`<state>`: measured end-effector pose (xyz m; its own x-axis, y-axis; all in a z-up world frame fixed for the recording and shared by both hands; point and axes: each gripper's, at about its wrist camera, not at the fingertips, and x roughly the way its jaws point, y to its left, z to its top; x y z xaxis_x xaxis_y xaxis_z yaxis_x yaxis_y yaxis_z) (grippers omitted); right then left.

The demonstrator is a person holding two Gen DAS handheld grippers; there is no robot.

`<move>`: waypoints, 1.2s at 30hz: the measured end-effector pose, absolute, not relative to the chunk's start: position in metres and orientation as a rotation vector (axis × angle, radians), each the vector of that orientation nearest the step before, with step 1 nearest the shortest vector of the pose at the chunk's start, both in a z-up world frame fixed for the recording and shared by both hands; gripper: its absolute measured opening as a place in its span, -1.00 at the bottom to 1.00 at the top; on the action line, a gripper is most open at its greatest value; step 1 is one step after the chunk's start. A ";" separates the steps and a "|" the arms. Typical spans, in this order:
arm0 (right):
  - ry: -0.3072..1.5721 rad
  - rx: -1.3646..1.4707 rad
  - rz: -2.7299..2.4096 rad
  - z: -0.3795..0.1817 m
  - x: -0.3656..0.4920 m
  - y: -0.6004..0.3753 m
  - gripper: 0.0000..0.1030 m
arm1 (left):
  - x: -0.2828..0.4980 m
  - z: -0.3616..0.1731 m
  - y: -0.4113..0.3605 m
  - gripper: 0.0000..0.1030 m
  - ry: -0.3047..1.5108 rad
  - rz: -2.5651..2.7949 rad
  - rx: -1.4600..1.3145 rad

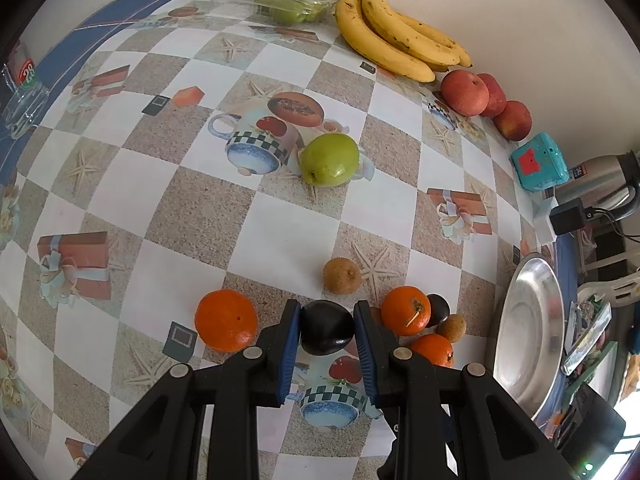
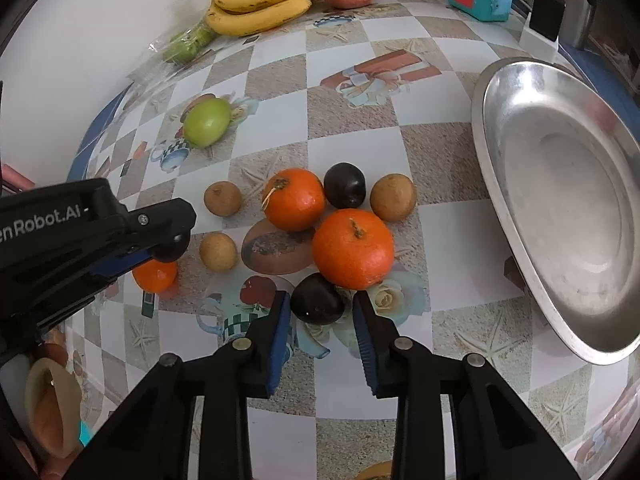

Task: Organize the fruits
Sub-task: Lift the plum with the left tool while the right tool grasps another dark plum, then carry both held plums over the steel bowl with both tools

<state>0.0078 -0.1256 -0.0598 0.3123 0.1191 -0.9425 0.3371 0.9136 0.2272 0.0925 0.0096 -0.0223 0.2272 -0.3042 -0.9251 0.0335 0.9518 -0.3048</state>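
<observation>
Roughly early-to-mid, my read. All positions are relative to the steel plate [image 2: 500, 92].

- **Far left of the plate, back at the wall:** green fruit in a clear pack [image 1: 284, 0], then bananas [image 1: 392, 36], then red apples [image 1: 464, 92]. They sit in a row by kind, so I'd count those done.
- **Well left of the plate:** a lone green apple [image 1: 330, 159], apart from everything. It looks unsorted.
- **Left gripper [image 1: 327, 320]:** jaws narrow, both pads clamped on a dark plum [image 1: 326, 332], left of the plate. Can't tell if it's lifted or resting on the cloth.
- **Between that and the plate:** a loose cluster of three oranges [image 2: 352, 248], three small brown fruits [image 2: 393, 197] and a third dark plum [image 2: 344, 185]. Most are touching or just beside each other, kinds mixed.
- **Right gripper [image 2: 321, 298]:** jaws narrow around a second dark plum [image 2: 318, 308] at the near edge of the cluster, left of the plate. The left pad looks in contact, but a thin gap seems to show at the right pad. Can't tell if the grip is made.
- **Plate itself:** nothing on it in view.

Remaining, as I judge it: place both gripped plums, then the third plum, oranges, brown fruits and green apple. Most of the loose work is still ahead.
</observation>
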 end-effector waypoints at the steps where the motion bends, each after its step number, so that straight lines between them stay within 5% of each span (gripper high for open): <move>1: 1.253 0.430 -0.142 -0.060 0.008 -0.126 -0.47 | 0.092 -0.022 0.010 -0.44 1.324 -0.237 -0.240; 36: 1.040 0.480 -0.182 0.005 -0.014 -0.165 -0.48 | 0.083 0.011 -0.008 -0.44 1.222 -0.283 -0.214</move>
<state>-0.0144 -0.1652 0.0051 0.5020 0.0789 -0.8612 0.3673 0.8821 0.2950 0.0832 -0.0080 0.0109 0.3143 -0.3264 -0.8914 0.0981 0.9452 -0.3115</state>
